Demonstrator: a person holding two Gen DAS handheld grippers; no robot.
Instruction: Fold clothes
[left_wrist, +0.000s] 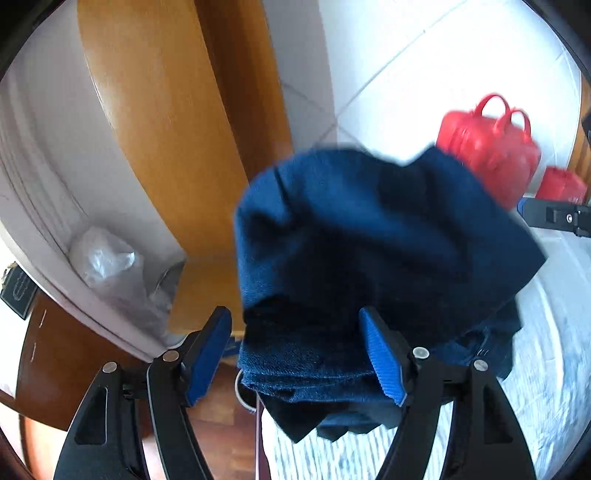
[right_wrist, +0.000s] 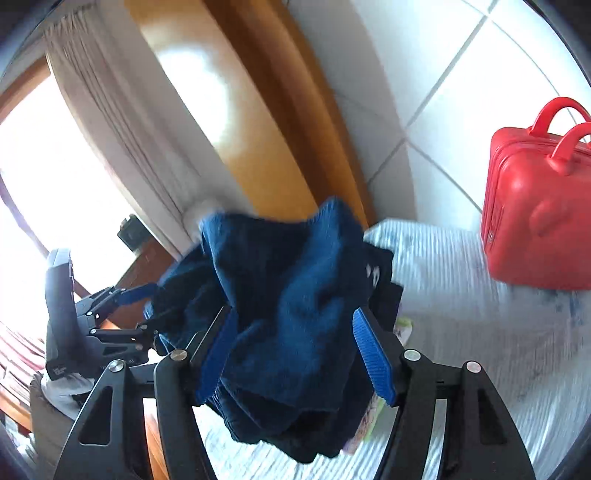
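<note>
While both my tools stand released, left tool (left_wrist: 295, 354) and right tool (right_wrist: 295, 354) with pads apart, the dark blue garment (left_wrist: 369, 236) lies bunched between each pair over the white bed (right_wrist: 480, 325), near a red case (right_wrist: 535, 206).

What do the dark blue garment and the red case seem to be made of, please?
Dark blue garment: soft knit or fleece, matte; fuzzy nap, limp folds. Red case: probably hard moulded plastic, semi-gloss; rigid corners, smooth sheen, moulded handles.
</note>
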